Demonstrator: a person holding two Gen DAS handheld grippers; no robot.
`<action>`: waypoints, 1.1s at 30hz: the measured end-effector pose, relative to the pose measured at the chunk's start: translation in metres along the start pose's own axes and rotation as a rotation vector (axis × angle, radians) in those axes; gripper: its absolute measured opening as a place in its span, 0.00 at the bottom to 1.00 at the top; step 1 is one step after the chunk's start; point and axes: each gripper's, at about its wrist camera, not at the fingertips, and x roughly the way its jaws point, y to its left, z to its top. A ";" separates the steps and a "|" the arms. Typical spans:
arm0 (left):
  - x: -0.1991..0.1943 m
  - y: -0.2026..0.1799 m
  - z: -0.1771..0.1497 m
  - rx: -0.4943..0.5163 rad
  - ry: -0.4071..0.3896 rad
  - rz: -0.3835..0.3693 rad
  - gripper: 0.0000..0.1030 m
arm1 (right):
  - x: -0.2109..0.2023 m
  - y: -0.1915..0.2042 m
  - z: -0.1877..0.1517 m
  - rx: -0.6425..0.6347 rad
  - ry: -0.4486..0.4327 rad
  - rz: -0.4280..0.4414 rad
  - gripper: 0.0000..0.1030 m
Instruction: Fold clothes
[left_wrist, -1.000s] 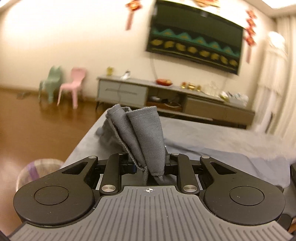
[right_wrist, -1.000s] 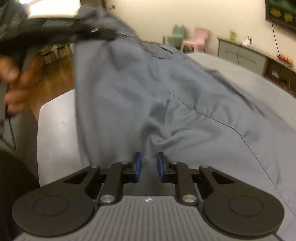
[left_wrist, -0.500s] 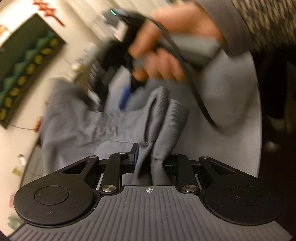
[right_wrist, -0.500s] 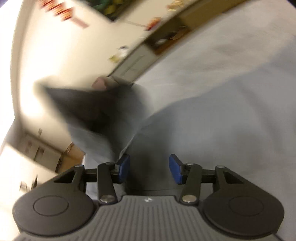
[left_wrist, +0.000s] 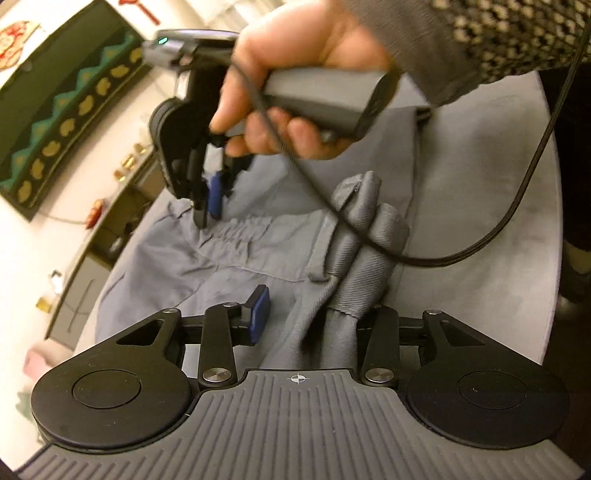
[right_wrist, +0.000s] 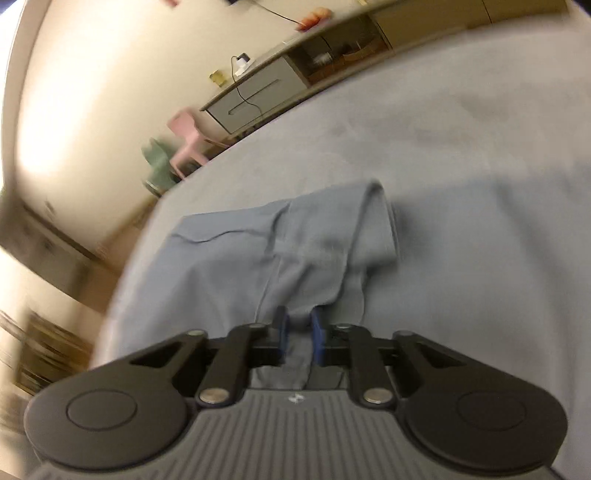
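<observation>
Seemingly, right gripper (right_wrist: 298, 332) closes on grey trousers (right_wrist: 258, 254); left gripper (left_wrist: 314, 314) opens around them.

There is 1 grey garment (left_wrist: 236, 254) spread ahead of the fingers, with 1 bunched roll of its cloth (left_wrist: 364, 251) rising between the near fingers. 2 grippers show: the left gripper (left_wrist: 314, 317) and, beyond its fingertips, the right gripper (left_wrist: 207, 206), carried by 1 hand (left_wrist: 295, 74). 1 black cable (left_wrist: 517, 195) trails off. Past the fingertips stand 2 small chairs, 1 pink chair (right_wrist: 188, 138) and 1 green chair (right_wrist: 159, 162), plus 1 low cabinet (right_wrist: 258, 92).
</observation>
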 end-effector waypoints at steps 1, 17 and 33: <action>0.001 0.000 -0.001 -0.007 0.004 0.019 0.29 | 0.004 0.008 0.004 -0.062 -0.004 -0.041 0.11; -0.118 0.150 -0.058 -0.445 -0.286 -0.279 0.72 | -0.098 0.074 -0.035 -0.428 -0.059 -0.082 0.34; 0.099 0.257 -0.084 -0.793 0.166 -0.024 0.51 | -0.057 0.145 -0.103 -0.809 0.062 -0.105 0.37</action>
